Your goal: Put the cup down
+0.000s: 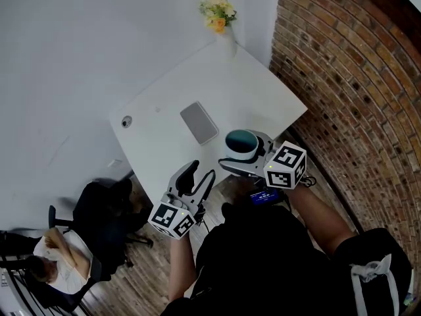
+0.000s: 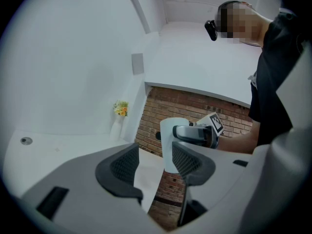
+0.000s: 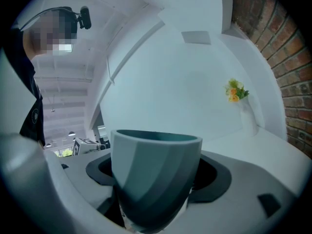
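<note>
A teal and white cup [image 1: 241, 145] hangs upright over the near edge of the white table [image 1: 171, 120], clamped in my right gripper [image 1: 245, 162]. In the right gripper view the cup [image 3: 155, 177] fills the space between the jaws, its teal bands facing the camera. My left gripper [image 1: 195, 178] is open and empty, held off the table's near edge to the left of the cup. In the left gripper view the cup [image 2: 169, 145] and the right gripper [image 2: 197, 134] show beyond the open left gripper [image 2: 155, 163].
A grey flat pad [image 1: 198, 122] lies mid-table. A small vase of yellow flowers [image 1: 219, 15] stands at the far corner, and a round grommet [image 1: 126, 121] at the left. A brick wall [image 1: 355, 78] runs along the right. A seated person [image 1: 59, 255] and office chair [image 1: 108, 209] are at lower left.
</note>
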Tool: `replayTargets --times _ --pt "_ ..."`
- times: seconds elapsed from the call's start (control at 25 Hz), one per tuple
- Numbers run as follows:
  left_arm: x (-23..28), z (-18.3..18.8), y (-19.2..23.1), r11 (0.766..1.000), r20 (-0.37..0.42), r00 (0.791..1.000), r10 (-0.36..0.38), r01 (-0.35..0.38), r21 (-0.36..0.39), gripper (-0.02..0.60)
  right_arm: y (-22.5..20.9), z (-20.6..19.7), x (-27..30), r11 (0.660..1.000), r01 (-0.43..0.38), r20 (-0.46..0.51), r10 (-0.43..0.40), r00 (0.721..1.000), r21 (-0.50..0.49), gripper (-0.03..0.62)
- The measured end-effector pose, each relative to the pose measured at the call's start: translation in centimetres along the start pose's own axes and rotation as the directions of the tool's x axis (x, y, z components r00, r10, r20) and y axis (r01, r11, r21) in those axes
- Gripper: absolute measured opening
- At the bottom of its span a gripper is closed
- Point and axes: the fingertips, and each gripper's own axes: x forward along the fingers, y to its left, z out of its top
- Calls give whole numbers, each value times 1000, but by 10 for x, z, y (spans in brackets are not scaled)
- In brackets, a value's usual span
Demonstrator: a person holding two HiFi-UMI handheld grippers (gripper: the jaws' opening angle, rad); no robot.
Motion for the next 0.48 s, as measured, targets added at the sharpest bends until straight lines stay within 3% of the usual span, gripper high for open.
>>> replayTargets --times 0.48 --pt "0 -1 0 1000 -4 1000 4 -4 -1 221 0 -1 0 1000 -4 0 4 1000 3 405"
